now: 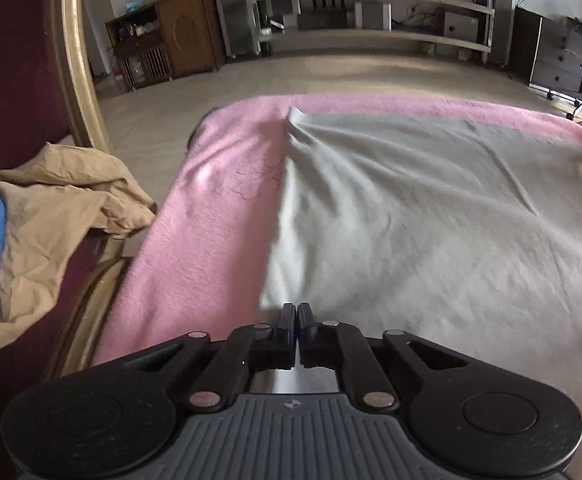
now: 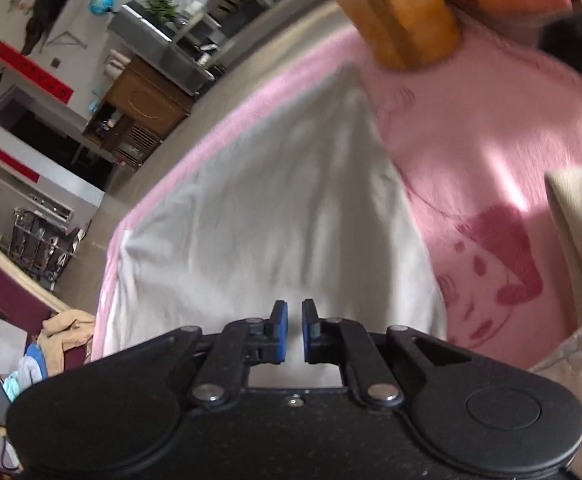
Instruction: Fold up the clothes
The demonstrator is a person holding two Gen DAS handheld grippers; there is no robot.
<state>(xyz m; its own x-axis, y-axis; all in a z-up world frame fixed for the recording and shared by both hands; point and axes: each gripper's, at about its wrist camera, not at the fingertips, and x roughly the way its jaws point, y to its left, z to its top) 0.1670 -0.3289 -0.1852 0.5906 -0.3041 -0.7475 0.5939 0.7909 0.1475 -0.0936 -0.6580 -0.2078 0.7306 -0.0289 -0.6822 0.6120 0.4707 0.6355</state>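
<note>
Lying spread flat over a pink blanket point(image 1: 211, 216), a pale grey garment point(image 1: 431, 220) is waiting between two grippers.
The left gripper point(image 1: 298, 314) is pinching the garment's near edge with its jaws nearly together; the right gripper point(image 2: 294, 322) is hovering over the cloth, a narrow gap showing between its blue pads point(image 2: 281, 330), gripping nothing visible.

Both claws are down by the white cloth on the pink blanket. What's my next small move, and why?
Probably pinch the right claw shut on the white cloth beneath it: its pads show a small gap, while the left claw is already closed at the cloth's near corner. Then both can lift.
</note>
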